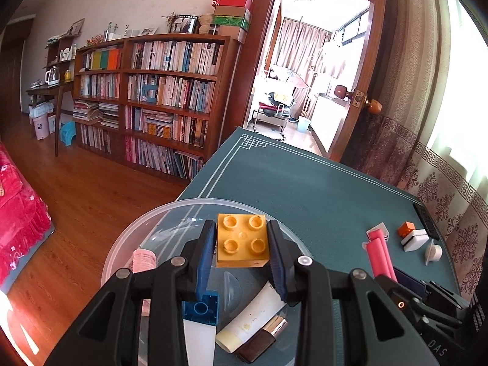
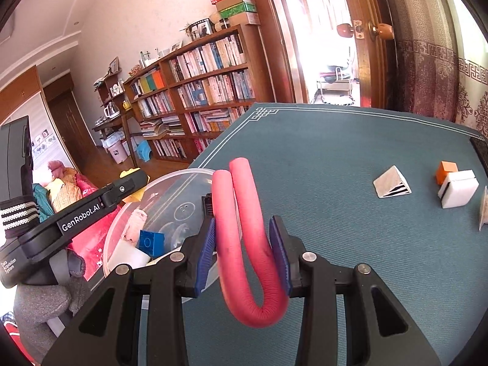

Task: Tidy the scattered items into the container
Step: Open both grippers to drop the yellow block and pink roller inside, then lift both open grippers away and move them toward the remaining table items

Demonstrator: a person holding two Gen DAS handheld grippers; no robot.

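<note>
A teal mat-covered surface (image 2: 350, 158) is seen by a wooden bookshelf (image 1: 146, 97). A yellow square plastic brick (image 1: 242, 241), studs up, is pinched by the left tongs (image 1: 242, 254) over the clear round plastic container (image 1: 146, 228). A pink foam tube bent into a U (image 2: 244, 228), ends pointing away, is squeezed by the right tongs (image 2: 244, 253).

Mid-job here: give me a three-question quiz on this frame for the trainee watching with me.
1. True or false: the left gripper holds the yellow brick above the clear container.
2. What is the right gripper shut on? A) orange cube B) folded pink foam tube C) white block
3. Fill in: the blue brick lies ____ the container.

Key
1. True; the brick sits between the two fingers over the container's inside.
2. B; the folded pink foam tube is pinched near its bend, while the orange cube and white block rest on the green mat.
3. inside
</note>
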